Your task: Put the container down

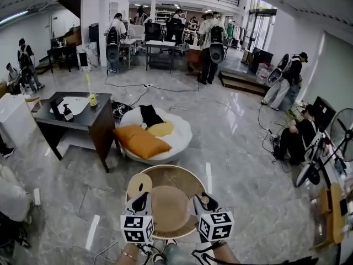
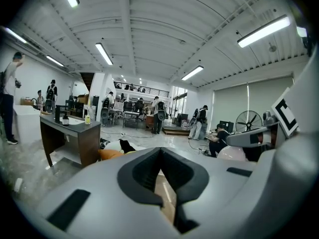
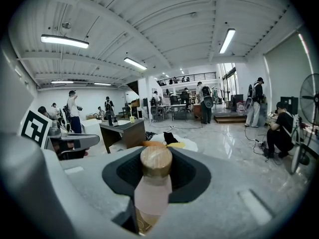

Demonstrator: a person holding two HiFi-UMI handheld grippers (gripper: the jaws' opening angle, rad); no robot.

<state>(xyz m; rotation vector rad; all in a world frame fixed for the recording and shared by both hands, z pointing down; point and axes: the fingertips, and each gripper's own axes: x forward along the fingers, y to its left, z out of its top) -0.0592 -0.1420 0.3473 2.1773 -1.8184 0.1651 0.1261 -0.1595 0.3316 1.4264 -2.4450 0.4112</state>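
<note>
Gripping the near rim of a round tan wooden container (image 1: 168,206) with a smooth, shallow bowl, the left claw (image 1: 144,196) has its dark pads drawn together on a thin tan wall. The right claw (image 1: 199,199) is clamped on a pale pink matte cylinder with a rounded wooden cap (image 3: 153,183) at the rim's other side. The container hangs between both claws above the glossy grey marble floor (image 1: 237,148).
</note>
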